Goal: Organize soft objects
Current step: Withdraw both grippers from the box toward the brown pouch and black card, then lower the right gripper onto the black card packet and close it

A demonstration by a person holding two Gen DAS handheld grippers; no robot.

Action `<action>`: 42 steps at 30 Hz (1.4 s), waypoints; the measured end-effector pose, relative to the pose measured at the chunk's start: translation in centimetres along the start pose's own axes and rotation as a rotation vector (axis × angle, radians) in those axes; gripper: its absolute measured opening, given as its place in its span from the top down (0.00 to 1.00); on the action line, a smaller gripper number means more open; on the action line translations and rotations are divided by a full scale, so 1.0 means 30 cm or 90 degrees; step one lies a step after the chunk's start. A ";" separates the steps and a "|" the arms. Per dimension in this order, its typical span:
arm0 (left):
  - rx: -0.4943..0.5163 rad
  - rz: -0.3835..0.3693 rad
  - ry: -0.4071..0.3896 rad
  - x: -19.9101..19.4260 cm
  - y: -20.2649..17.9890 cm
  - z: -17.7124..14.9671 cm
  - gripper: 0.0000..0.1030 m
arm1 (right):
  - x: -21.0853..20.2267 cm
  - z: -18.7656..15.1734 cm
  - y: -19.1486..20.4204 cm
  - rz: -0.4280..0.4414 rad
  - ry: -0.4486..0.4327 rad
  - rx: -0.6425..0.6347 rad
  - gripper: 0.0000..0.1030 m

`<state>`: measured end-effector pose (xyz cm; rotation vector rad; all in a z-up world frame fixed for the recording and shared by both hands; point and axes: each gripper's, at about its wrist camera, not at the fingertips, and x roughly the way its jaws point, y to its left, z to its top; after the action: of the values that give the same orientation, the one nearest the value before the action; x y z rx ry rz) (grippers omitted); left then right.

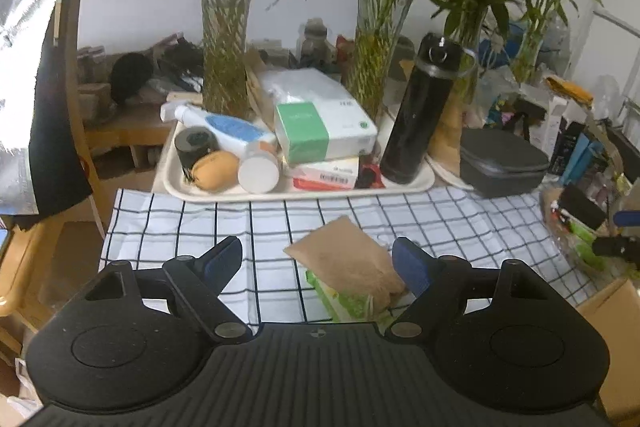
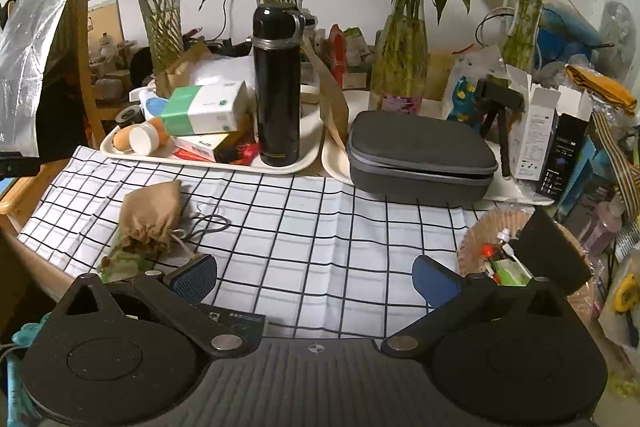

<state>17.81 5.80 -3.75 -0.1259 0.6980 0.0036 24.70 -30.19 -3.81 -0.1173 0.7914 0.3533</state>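
Left gripper [image 1: 318,261] hangs spread wide over the brown drawstring pouch [image 1: 350,259], which lies on a green packet [image 1: 344,301] on the checked cloth [image 1: 180,223]; right gripper [image 2: 314,277] is spread too, empty; best pinch the pouch's body, not its cord.
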 end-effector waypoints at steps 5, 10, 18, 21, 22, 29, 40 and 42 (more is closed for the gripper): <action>-0.005 0.010 0.021 0.028 0.019 -0.003 0.20 | 0.055 0.011 -0.019 0.001 0.012 0.001 0.00; -0.001 0.013 0.043 0.052 0.032 -0.007 0.20 | 0.101 0.028 -0.024 0.012 0.014 -0.013 0.00; 0.046 0.003 0.073 0.075 0.010 -0.029 0.20 | 0.190 0.048 -0.024 0.015 0.026 -0.046 0.00; 0.069 0.004 0.078 0.077 -0.002 -0.040 0.20 | 0.218 0.050 -0.021 0.013 0.032 -0.059 0.00; 0.067 0.001 0.080 0.076 0.000 -0.041 0.20 | 0.226 0.049 -0.020 0.013 0.035 -0.064 0.00; 0.034 -0.016 0.102 0.086 0.029 -0.035 0.20 | 0.294 0.037 -0.024 0.061 0.069 -0.095 0.00; -0.012 -0.026 0.084 0.081 0.051 -0.015 0.20 | 0.472 0.031 -0.026 0.259 0.296 0.052 0.13; -0.011 -0.025 0.086 0.084 0.050 -0.015 0.20 | 0.504 0.025 -0.016 0.275 0.341 0.063 0.13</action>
<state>19.37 7.13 -5.87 -0.1574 0.8297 -0.0364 35.15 -26.44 -14.08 0.0593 1.3685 0.7056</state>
